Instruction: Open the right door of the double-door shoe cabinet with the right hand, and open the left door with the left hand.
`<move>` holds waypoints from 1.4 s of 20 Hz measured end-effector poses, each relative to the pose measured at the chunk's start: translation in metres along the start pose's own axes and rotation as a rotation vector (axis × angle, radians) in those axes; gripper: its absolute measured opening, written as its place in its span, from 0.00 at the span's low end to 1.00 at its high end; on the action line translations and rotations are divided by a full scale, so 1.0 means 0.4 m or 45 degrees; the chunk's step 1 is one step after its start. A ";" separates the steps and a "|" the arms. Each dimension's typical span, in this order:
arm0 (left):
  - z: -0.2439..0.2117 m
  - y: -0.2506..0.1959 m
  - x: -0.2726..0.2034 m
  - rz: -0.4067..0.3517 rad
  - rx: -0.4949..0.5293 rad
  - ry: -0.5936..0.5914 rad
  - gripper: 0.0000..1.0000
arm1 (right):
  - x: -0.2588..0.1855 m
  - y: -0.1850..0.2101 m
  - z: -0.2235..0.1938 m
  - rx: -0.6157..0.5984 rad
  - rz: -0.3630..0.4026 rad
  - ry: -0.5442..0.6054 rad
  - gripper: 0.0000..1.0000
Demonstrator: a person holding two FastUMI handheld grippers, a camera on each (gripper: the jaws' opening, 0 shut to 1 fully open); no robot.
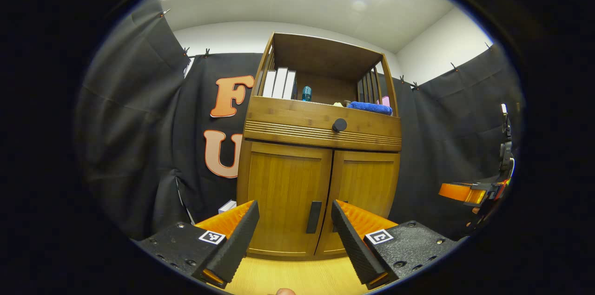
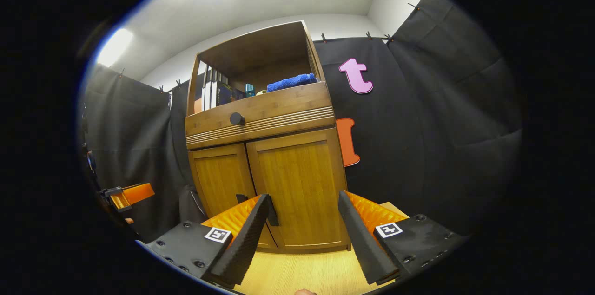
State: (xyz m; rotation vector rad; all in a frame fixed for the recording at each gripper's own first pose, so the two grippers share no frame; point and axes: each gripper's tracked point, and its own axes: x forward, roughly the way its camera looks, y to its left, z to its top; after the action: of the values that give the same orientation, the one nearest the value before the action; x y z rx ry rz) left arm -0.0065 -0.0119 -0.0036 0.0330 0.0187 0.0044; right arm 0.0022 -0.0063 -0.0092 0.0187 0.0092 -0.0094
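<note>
Shoe cabinet (image 1: 320, 165) stands against the booth's black wall, both doors apparently closed. Facing it, short of its doors, left gripper (image 1: 295, 234) and right gripper (image 2: 304, 234) are spread wide, holding nothing.

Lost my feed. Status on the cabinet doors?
Left gripper open, right gripper open, both holding nothing. Left door and right door shut. Nothing in the way.
</note>
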 end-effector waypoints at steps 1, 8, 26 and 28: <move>-0.002 0.001 0.000 0.000 0.003 0.002 0.92 | 0.015 0.006 -0.008 -0.001 0.001 0.006 0.97; -0.015 0.026 0.000 0.003 0.014 0.018 0.92 | 0.133 0.057 -0.081 0.017 0.005 0.014 0.97; -0.066 0.173 0.008 0.060 0.089 0.077 0.92 | 0.498 0.219 -0.377 -0.037 0.010 0.157 0.98; -0.066 0.181 -0.001 0.057 0.097 0.079 0.92 | 0.526 0.217 -0.383 -0.054 -0.002 0.144 0.98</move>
State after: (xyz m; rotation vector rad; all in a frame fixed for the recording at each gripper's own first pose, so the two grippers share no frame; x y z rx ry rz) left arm -0.0077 0.0615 -0.0275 0.1097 0.0800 0.0495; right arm 0.2120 0.0814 -0.1627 -0.0232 0.1223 -0.0101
